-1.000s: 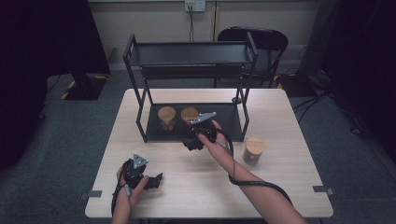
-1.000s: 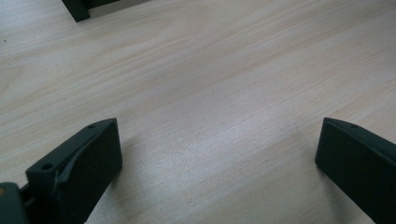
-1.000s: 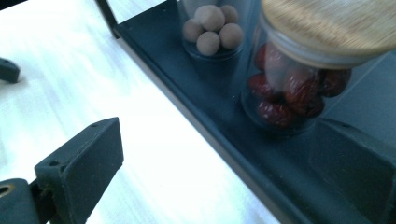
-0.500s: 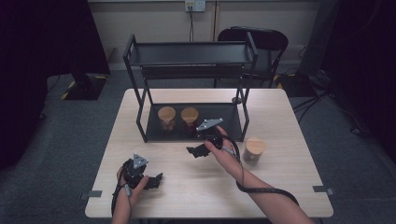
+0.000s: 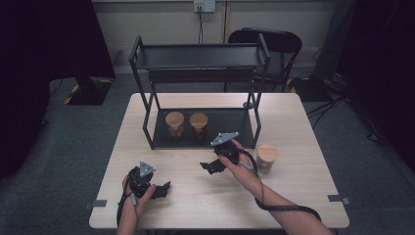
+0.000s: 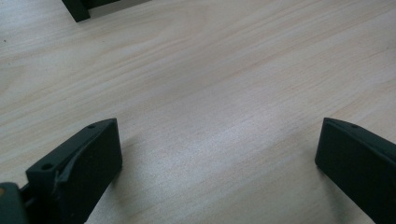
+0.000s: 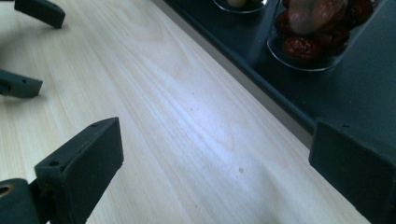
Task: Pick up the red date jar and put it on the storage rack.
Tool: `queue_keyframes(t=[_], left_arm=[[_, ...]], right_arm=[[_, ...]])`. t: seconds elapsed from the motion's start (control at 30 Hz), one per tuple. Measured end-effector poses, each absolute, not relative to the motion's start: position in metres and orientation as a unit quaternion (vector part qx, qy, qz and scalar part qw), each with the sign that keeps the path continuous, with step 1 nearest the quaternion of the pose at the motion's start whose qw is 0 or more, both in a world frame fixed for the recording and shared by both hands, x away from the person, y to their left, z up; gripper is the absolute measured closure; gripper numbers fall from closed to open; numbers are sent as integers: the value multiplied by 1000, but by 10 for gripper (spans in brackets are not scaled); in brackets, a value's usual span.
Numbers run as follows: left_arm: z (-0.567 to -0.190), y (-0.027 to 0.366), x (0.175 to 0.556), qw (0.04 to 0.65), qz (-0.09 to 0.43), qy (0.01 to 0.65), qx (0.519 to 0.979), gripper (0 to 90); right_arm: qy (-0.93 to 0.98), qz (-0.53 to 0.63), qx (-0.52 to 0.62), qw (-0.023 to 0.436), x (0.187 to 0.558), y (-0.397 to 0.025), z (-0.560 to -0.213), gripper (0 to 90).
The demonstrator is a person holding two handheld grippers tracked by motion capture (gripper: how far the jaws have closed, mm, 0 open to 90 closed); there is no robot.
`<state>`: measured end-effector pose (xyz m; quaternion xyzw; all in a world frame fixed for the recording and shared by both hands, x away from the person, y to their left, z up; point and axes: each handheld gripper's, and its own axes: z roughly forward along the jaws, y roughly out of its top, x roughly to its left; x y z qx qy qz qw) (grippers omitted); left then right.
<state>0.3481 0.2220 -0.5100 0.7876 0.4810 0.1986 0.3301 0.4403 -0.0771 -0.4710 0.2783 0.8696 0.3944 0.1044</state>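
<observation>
Two glass jars with wooden lids stand side by side on the lower shelf of a black rack: a left jar and a right jar. A third lidded jar stands on the table to the right of the rack. My right gripper hovers open just in front of the shelf, with nothing between its jaws. In the right gripper view, the right gripper is spread wide over the wood, beside the jar of red dates. My left gripper rests open near the table's front edge. Bare wood lies under the left gripper.
The wooden table has free room at the front centre and front right. The rack's upper shelf overhangs the jars. A rack foot shows ahead of the left gripper. A dark chair stands behind the table.
My right gripper has drawn back from the rack's lower shelf toward the table's front, away from the right jar. The left gripper has stayed put.
</observation>
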Motion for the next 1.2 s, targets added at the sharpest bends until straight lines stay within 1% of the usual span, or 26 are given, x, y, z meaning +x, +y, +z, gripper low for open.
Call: queue_keyframes(t=[0.9, 1.2], left_arm=[[-510, 222, 348, 331, 198, 480, 788, 2], [-510, 222, 348, 331, 198, 480, 788, 2]], right_arm=[[874, 397, 267, 88, 407, -115, -479, 22], [877, 393, 261, 90, 396, -128, -481, 22]])
